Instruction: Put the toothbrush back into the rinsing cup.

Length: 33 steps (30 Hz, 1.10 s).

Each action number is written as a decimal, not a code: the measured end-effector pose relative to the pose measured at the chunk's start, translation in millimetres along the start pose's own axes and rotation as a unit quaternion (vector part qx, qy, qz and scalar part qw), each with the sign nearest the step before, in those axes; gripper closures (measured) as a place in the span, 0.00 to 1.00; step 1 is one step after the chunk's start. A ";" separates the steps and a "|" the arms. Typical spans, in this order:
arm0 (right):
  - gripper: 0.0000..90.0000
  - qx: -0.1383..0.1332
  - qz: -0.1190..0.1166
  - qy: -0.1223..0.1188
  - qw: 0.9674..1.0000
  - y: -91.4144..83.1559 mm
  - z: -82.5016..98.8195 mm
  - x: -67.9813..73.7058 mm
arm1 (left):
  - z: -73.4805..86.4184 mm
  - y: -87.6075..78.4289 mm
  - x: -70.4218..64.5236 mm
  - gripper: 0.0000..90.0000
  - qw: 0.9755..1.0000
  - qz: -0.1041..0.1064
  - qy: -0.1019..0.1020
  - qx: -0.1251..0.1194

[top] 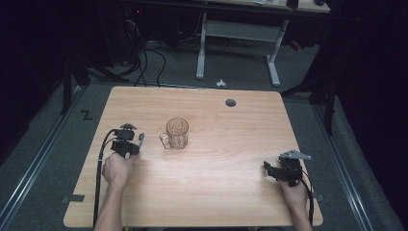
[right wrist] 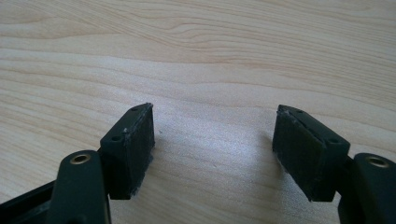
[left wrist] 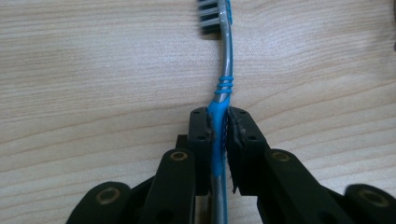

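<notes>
A blue and grey toothbrush (left wrist: 226,60) lies along the wooden table (left wrist: 93,70), bristle head away from me. My left gripper (left wrist: 218,123) is shut on its blue handle, both pads pressing the sides. In the high view that gripper (top: 136,147) sits at the table's left with the toothbrush (top: 141,139) sticking out of it. A clear glass mug (top: 176,133) stands upright just to its right, handle turned toward the gripper. My right gripper (top: 267,171) rests near the table's right front, and its own view shows the jaws of the right gripper (right wrist: 212,135) open over bare wood.
A round grey cable hole (top: 231,102) sits near the table's far edge. Beyond the table are a white desk frame (top: 238,29) and cables on the grey floor (top: 144,62). Bare wood spreads between the mug and the right gripper.
</notes>
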State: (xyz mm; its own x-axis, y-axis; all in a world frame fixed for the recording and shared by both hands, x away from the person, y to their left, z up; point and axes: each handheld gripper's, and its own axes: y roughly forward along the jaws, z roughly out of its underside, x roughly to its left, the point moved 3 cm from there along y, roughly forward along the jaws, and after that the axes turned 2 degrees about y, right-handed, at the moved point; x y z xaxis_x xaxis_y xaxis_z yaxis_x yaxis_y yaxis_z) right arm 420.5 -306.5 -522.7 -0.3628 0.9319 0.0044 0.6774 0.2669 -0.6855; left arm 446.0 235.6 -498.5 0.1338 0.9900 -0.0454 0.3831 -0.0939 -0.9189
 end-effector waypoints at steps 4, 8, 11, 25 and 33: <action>0.33 0.000 0.000 0.000 1.000 0.0 0.0 0.0 | -1.4 -0.3 -0.8 0.89 1.000 -0.010 0.014 0.015; 0.33 0.000 0.000 0.000 1.000 0.0 0.0 0.0 | -5.6 1.0 -3.5 0.89 0.999 -0.017 0.026 0.028; 0.33 0.000 0.000 0.000 1.000 0.0 0.1 0.1 | -8.3 1.1 -4.1 0.89 0.999 -0.016 0.029 0.043; 0.33 0.000 -0.001 0.000 1.000 -0.1 0.1 0.2 | -19.8 4.0 -5.8 0.89 0.994 -0.021 0.046 0.095; 0.33 0.000 -0.001 0.000 1.000 -0.1 0.1 0.2 | -18.1 1.6 -3.7 0.90 0.995 -0.016 0.047 0.083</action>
State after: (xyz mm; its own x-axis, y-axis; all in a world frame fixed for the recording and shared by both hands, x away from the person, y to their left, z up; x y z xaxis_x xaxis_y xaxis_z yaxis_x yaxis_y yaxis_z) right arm 420.4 -306.3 -522.7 -0.3644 0.9312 0.0051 0.6765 0.2685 -0.6857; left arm 462.7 229.8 -492.7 0.2125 0.9770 0.0155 0.2337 -0.0355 -0.9717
